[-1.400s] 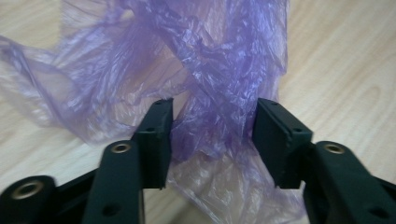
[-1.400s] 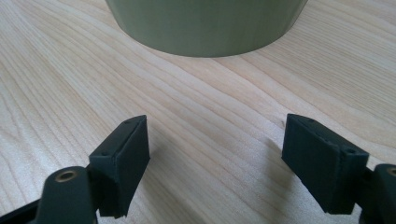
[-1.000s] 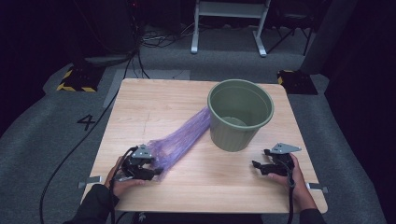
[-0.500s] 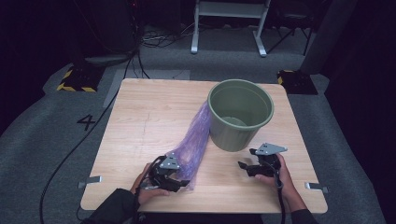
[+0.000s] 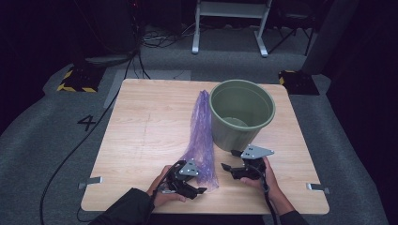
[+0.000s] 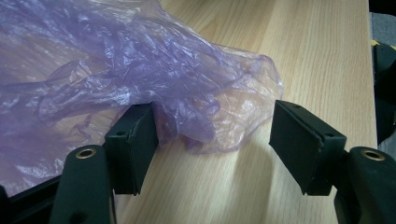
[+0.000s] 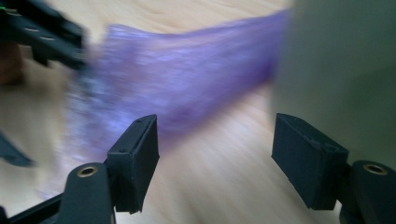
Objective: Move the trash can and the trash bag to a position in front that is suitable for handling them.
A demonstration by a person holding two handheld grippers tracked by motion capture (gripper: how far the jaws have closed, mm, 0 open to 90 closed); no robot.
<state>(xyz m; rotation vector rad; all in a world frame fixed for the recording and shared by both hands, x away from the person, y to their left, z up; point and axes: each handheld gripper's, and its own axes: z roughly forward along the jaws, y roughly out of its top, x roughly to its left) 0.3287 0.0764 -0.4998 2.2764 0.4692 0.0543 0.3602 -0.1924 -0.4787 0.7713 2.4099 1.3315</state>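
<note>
A crumpled purple plastic bag (image 5: pixel 202 136) lies stretched on the wooden table (image 5: pixel 141 140), from beside the green bucket (image 5: pixel 241 112) down to the front edge. My left gripper (image 5: pixel 193 182) sits at the bag's near end. In the left gripper view it is open (image 6: pixel 217 144), and a fold of the bag (image 6: pixel 154 79) lies between the jaws against the left pad (image 6: pixel 137 140). My right gripper (image 5: pixel 229 161) stands open just right of the bag, below the bucket. The right gripper view is blurred: open gripper (image 7: pixel 215 154), bag (image 7: pixel 187 79) ahead, bucket wall (image 7: pixel 341 70) at the right.
The bucket stands upright at the table's back right, close to the bag. Bare table lies to the left of the bag. Cables (image 5: pixel 70 154) trail over the grey floor at the left, and a white stand (image 5: pixel 230 23) is behind the table.
My left gripper has moved right along the front edge, and the bag's near end has swung with it. The right gripper has moved left toward the bag.
</note>
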